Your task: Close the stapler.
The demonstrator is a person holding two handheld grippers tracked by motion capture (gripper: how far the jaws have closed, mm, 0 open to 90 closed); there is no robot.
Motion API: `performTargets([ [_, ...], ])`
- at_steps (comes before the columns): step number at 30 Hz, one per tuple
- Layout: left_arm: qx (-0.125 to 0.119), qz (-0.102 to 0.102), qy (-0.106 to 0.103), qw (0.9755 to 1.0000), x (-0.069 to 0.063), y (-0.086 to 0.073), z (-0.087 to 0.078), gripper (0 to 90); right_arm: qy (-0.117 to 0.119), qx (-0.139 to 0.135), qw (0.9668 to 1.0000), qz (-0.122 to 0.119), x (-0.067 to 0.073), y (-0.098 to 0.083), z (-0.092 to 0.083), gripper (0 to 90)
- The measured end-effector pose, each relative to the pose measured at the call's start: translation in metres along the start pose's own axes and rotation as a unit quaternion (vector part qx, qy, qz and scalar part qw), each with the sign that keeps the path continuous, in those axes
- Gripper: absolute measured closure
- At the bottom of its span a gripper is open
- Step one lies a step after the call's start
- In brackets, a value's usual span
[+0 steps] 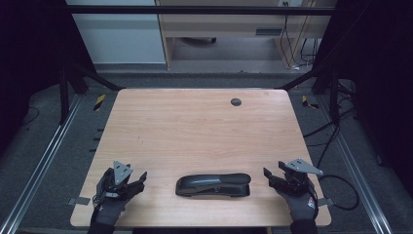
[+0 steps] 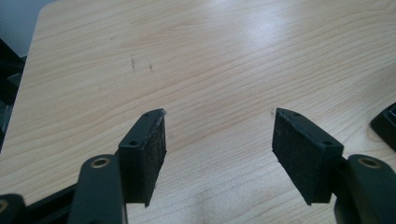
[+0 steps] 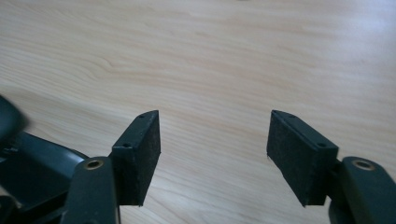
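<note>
A black stapler (image 1: 213,185) lies on the wooden table (image 1: 195,126) between the left gripper (image 1: 138,179) and right gripper (image 1: 271,176), both wide open and empty; no writing is legible.

Both hands wear black gloves, the right hand (image 1: 303,202) marked red; each black gripper carries a grey three-cornered plate (brass-coloured pivot rivets); cables trail.

The glossy black plastic stapler (image 1: 213,185) lies on a smooth, pale wood-grain table (image 1: 195,126).
</note>
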State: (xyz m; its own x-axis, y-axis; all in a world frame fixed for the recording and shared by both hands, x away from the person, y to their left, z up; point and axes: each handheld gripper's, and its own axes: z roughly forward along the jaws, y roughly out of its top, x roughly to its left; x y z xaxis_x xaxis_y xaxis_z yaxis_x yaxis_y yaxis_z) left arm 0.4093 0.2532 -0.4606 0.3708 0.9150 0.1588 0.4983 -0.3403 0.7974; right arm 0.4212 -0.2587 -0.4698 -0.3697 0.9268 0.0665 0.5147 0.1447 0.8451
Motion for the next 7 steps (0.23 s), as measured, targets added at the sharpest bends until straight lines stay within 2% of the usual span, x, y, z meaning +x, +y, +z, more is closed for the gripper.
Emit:
performTargets([
  [5, 0.014, -0.006, 0.003, 0.9999, 0.005, -0.001, 0.007, 32.2, -0.028, 0.013, 0.9995, 0.012, -0.016, -0.007, 0.002, 30.8],
  [7, 0.016, -0.008, 0.004, 0.9998, 0.006, -0.001, 0.009, 31.6, -0.038, 0.017, 0.9991, 0.006, -0.022, -0.01, 0.004, 30.2],
])
